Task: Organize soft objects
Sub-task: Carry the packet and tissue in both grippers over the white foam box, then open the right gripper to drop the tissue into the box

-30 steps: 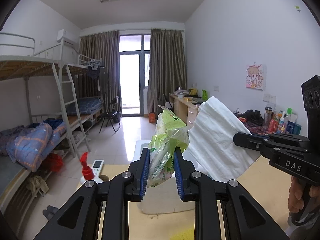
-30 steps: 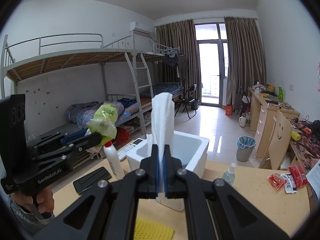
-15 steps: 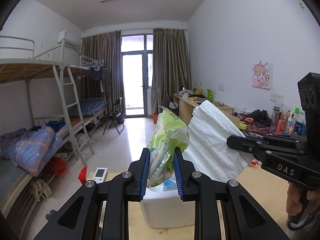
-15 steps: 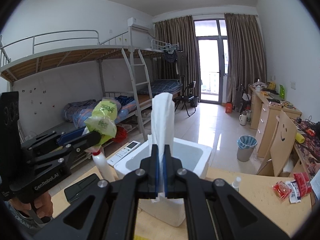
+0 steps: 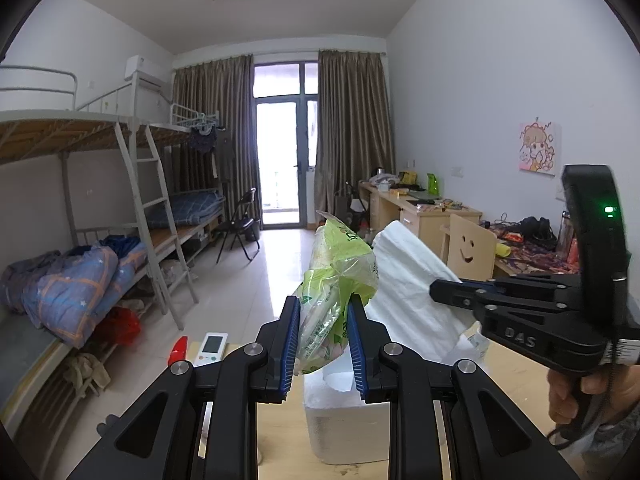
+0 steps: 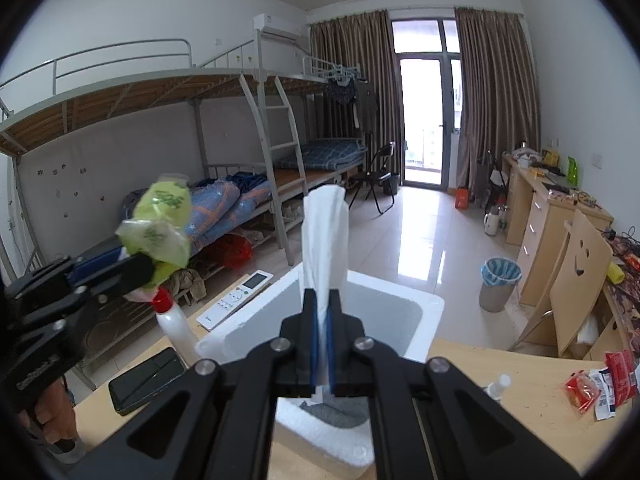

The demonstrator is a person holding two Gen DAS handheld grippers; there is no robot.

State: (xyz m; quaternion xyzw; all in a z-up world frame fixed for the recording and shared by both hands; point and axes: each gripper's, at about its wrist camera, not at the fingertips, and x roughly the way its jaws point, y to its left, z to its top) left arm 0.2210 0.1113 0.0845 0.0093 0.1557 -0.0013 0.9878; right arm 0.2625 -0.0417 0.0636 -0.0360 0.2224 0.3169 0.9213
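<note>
Two black handheld grippers are raised side by side, each pointing forward into the room. The left gripper [image 5: 323, 330] has its blue-padded jaws pressed in against a soft item, leaving a moderate gap. The right gripper [image 6: 322, 340] has its jaws nearly touching, pinching something thin. A bare hand [image 5: 580, 394] wraps the right gripper's handle; another hand [image 6: 52, 416], partly cropped, apparently grips the left handle.

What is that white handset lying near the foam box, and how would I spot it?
Find the white foam box on the wooden table. Just left of it, past the red-capped spray bottle, an air-conditioner remote lies flat at the table's far edge. Unlike the black phone nearer the camera, it is white, slim, with a small screen above its buttons.
</note>
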